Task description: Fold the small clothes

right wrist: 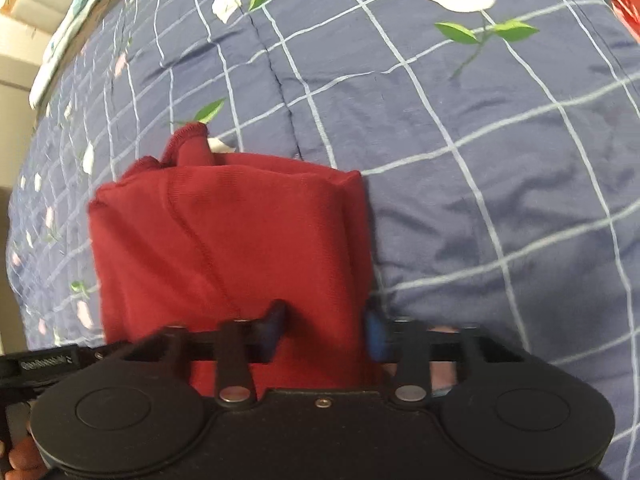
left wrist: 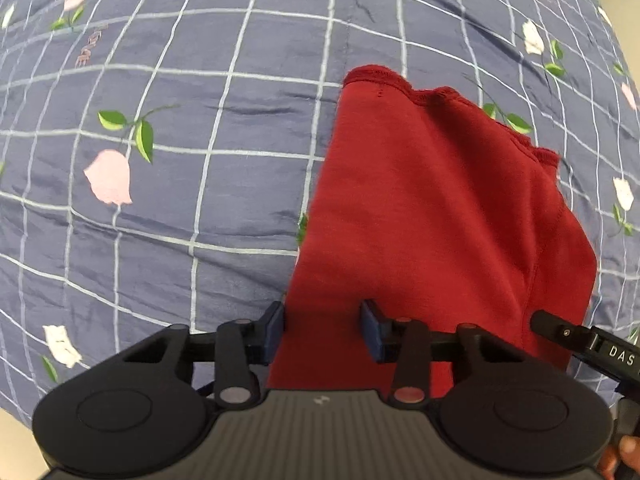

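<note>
1. Your left tool (left wrist: 324, 326) has its blue pads apart, with the near edge of the red garment (left wrist: 432, 216) lying between them; nothing is pinched.
2. Your right tool (right wrist: 326, 326) also stands spread, its pads straddling the near right corner of the red garment (right wrist: 228, 240); contact with the cloth cannot be confirmed through the blur.
3. The garment is folded into a narrow stack on the bedspread (left wrist: 180, 128), hemmed edges at its far end.
4. In the left view the right tool's tip (left wrist: 560, 330) sits just beside the garment's near right edge.
5. Blue checked bedspread (right wrist: 480, 140) with printed roses surrounds the garment on every visible side.
</note>
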